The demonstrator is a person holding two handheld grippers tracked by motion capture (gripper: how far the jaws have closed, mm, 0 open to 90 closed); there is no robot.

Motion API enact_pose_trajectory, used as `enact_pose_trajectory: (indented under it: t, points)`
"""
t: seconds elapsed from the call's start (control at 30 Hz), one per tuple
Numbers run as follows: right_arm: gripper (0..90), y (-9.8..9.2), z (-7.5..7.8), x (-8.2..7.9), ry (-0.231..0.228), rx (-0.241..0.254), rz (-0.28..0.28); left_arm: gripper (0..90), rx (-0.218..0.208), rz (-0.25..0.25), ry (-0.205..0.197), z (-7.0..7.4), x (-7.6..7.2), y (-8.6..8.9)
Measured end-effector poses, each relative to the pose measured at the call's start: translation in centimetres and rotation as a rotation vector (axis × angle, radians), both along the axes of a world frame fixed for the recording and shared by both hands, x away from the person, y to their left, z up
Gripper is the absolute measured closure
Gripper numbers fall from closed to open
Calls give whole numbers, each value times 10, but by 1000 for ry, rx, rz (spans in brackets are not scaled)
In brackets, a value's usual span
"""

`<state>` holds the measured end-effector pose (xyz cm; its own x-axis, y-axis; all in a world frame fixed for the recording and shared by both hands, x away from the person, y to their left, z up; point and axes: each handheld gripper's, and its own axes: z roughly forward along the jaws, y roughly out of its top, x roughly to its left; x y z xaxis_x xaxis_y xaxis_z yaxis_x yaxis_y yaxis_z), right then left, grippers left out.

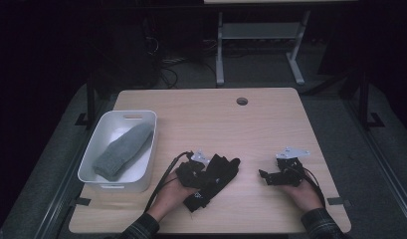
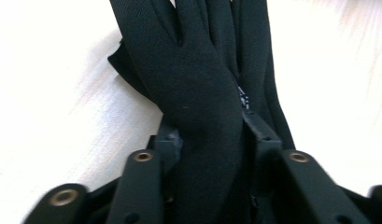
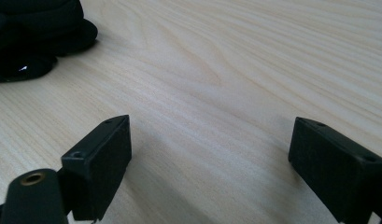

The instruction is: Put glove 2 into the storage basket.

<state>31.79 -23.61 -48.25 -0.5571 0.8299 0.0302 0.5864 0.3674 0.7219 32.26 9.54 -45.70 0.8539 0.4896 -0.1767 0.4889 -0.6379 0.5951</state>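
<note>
your left gripper (image 2: 212, 140) was pinching the black glove (image 2: 202, 93): in the left gripper view the fabric ran straight up between the two jaws, with both pads pressed against it and the glove fingers fanning out past the tips. no earlier shot to compare.

in the high view the black glove (image 1: 213, 174) lay bunched near the front edge of the table (image 1: 201, 114), a little left of the middle, with your left hand (image 1: 173, 191) and left gripper (image 1: 193, 169) right on it. cuff end pointed toward the front edge, fingers toward the middle of the table.

your right gripper (image 1: 265, 175) sat near the front right corner, well apart from the glove, jaws spread. the right gripper view had both pads (image 3: 102, 163) wide apart over bare wood with nothing between them, and the glove (image 3: 34, 37) off at the far left of that view.

a white bin (image 1: 96, 164) stood at the left edge of the table with a grey mitten (image 1: 124, 149) lying in it.

surface was light wood grain, with a round cable hole (image 1: 242, 101) near the back edge. room was dark; a grey table frame (image 1: 255, 45) and cables (image 1: 171, 64) sat on the floor behind.

a small pale mark showed on the glove's cuff in the high view, too small to read. no other writing legible.
</note>
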Motion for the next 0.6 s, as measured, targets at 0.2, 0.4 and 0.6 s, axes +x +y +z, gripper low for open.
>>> enact_pose_trajectory:
  t: [0.2, 0.4, 0.6]
  points:
    - [131, 0, 0, 0, 0, 1, 0, 695, -32, 2, 45, 9, 2, 5]
    - [131, 0, 0, 0, 4, 3, -2, 695, -93, 40, 41, 33, 3, 19]
    - [131, 0, 0, 0, 5, 3, -2, 695, -144, 81, 29, 60, 8, 36]
